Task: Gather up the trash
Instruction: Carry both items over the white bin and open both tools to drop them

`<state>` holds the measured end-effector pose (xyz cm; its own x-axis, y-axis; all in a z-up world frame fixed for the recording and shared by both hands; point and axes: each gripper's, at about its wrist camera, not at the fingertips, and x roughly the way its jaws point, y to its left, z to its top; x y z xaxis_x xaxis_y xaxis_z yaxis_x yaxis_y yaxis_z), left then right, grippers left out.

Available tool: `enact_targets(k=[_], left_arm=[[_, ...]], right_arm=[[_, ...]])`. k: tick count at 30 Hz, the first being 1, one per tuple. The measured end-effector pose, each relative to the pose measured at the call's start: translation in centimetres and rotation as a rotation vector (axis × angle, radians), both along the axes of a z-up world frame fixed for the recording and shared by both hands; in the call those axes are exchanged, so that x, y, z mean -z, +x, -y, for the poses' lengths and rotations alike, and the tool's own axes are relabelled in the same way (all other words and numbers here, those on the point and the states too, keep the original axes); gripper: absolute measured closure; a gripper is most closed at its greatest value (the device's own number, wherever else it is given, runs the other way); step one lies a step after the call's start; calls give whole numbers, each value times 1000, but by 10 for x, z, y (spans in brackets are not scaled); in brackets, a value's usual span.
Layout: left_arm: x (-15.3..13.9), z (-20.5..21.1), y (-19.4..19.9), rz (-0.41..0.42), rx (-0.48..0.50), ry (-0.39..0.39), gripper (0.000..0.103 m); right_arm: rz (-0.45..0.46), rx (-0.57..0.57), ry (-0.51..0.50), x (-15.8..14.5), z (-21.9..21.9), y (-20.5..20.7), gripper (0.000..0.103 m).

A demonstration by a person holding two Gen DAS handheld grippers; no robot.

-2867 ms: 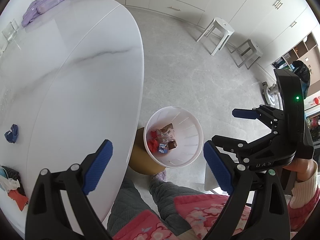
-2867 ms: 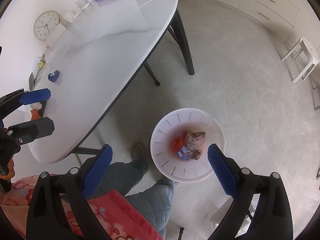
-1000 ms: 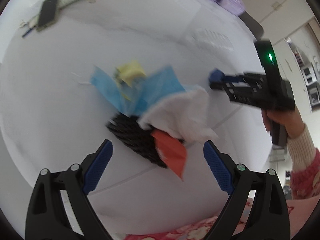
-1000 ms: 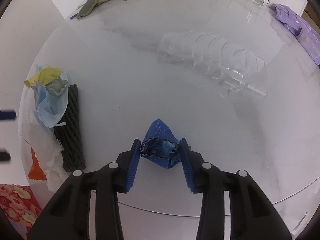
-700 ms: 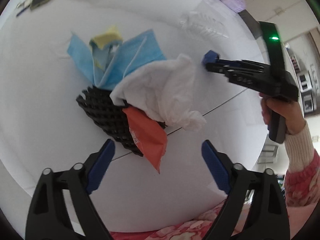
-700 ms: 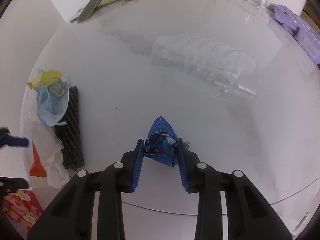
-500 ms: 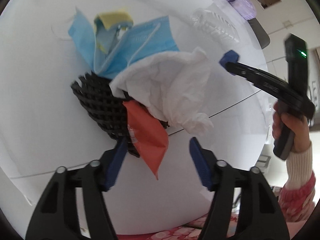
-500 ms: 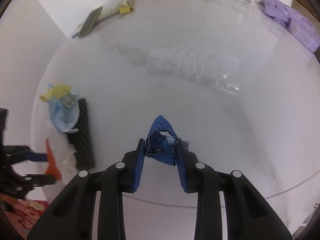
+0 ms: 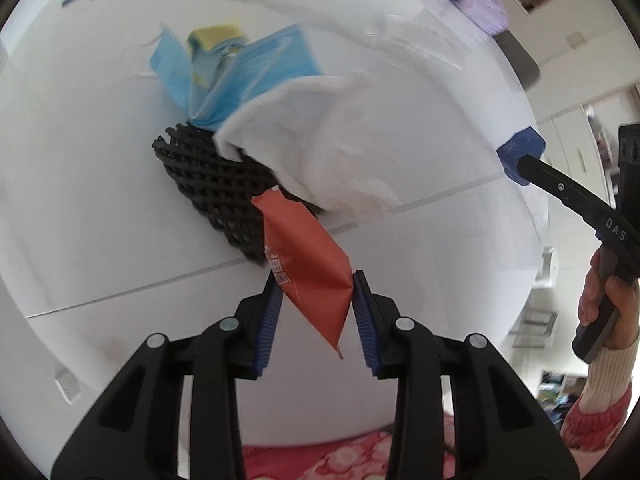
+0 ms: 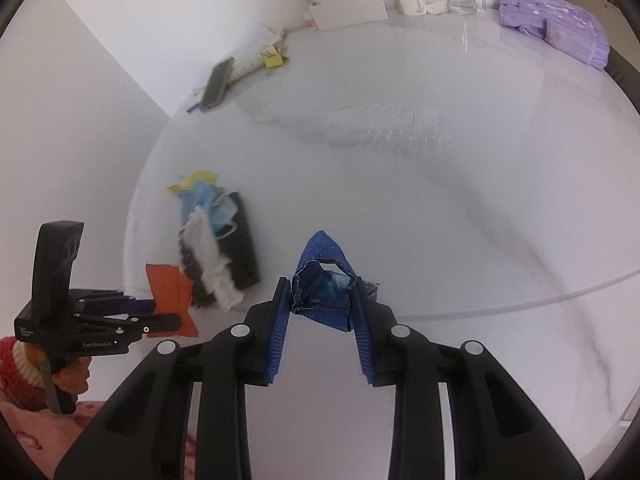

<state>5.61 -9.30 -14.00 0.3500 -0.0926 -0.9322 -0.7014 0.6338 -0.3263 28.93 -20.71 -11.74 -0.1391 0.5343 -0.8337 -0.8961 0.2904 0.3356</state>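
My left hand-held gripper (image 9: 314,312) is closing its jaws around the red wrapper (image 9: 308,264) on the table (image 9: 80,220); I want only that, not the black mesh (image 9: 208,188) behind. My right hand-held gripper (image 10: 320,312) is clamped on the blue wrapper (image 10: 324,284).

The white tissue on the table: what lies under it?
Under the white tissue lies a black foam net, with a blue face mask tucked at its far edge. How far the net continues beneath is covered.
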Motion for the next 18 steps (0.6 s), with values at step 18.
enact_targets(k=[18], left_arm=[[-59, 252, 170, 172, 757, 70, 68]], right_arm=[[58, 483, -156, 21, 314, 6, 71]])
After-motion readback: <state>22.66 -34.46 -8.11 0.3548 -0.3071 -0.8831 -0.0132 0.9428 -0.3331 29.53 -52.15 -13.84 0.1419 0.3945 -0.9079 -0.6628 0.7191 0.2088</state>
